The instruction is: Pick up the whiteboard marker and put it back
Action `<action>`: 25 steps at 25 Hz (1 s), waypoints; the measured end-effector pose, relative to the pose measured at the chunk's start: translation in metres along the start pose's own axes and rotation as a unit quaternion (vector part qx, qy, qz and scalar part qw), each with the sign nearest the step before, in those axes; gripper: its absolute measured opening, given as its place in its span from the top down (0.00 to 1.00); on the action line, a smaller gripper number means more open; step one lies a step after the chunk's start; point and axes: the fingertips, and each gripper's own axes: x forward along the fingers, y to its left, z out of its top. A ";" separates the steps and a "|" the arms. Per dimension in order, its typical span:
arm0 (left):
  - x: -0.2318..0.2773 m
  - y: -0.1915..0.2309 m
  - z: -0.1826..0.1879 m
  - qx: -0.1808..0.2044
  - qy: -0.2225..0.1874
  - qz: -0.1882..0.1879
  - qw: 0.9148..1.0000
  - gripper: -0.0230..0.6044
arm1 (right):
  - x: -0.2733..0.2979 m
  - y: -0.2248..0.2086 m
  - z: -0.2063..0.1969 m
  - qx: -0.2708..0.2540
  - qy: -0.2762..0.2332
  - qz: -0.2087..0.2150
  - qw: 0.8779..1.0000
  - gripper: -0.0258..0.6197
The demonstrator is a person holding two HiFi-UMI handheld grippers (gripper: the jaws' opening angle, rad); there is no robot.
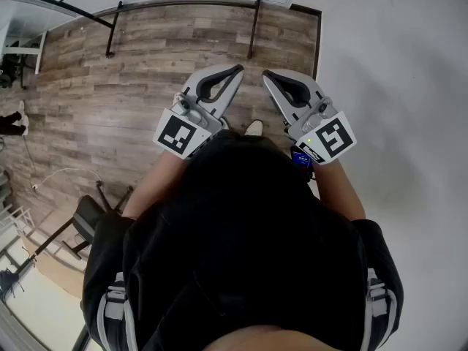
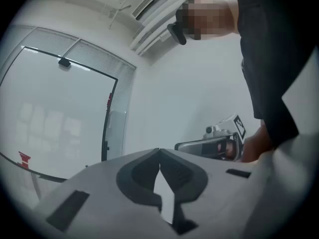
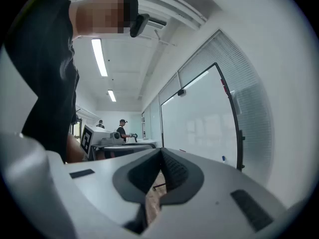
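left gripper [image 1: 237,69]: jaws pressed together, empty, tucked at our chest, pointing forward over wood floor [image 1: 110,115]. right gripper [image 1: 266,73]: same, tips touching, empty. marker: we can't pick it out; blue speck [image 3: 223,158] at whiteboard [image 3: 199,118] edge may be it, axis untellable. if so, right hand likely nearer.

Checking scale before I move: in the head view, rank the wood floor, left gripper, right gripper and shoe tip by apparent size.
Largest: wood floor.
Next: left gripper and right gripper, which look alike, so they are not ranked apart.
Smallest: shoe tip, only partly visible.
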 end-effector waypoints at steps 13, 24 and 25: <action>-0.011 -0.023 0.020 0.004 0.005 0.021 1.000 0.96 | -0.023 0.005 0.018 0.016 -0.007 -0.015 1.000 0.97; 0.006 -0.014 0.021 -0.007 0.002 0.034 0.999 0.96 | -0.018 -0.021 0.013 0.038 0.000 -0.010 0.999 0.97; 0.007 -0.010 0.019 -0.006 0.002 0.034 0.999 0.96 | -0.015 -0.024 0.011 0.039 0.002 -0.009 0.999 0.97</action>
